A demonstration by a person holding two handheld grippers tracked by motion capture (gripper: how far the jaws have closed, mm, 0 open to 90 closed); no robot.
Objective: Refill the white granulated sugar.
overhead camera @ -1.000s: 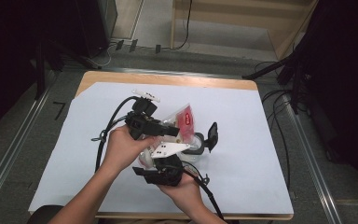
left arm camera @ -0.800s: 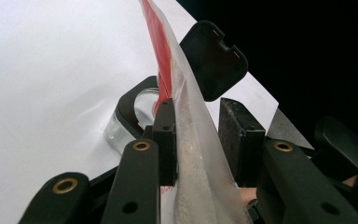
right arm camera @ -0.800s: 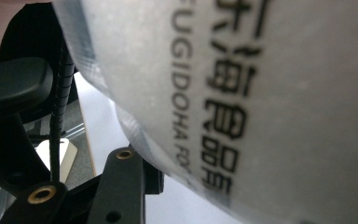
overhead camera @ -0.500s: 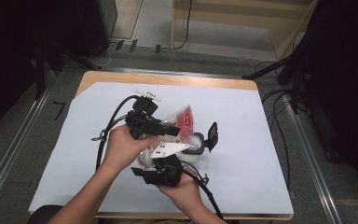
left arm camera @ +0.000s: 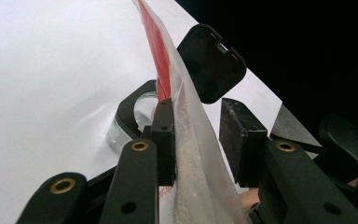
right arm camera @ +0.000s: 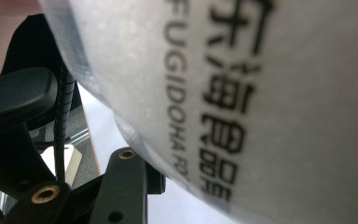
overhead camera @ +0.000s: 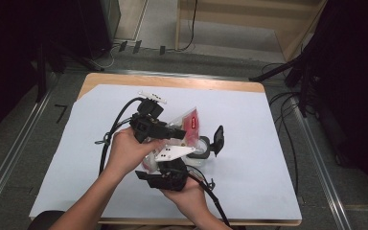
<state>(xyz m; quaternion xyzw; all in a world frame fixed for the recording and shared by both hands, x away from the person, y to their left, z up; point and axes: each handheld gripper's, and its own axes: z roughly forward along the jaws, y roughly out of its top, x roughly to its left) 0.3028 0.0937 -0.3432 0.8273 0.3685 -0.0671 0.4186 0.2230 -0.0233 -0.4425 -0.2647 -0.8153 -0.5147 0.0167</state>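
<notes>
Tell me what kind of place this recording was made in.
Probably a lab or recording studio, not a home: a small wooden table under a white sheet, metal rails on a grey carpet floor, loose cables and dark drapes around.

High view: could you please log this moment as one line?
bag between left gripper jaws, grip unclear | right gripper at bag, jaws just closing | jar beside, lid open

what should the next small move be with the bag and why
Probably tilt the bag further toward the open jar, since the left gripper holds it upright just beside the jar, whose lid is flipped back.
</notes>
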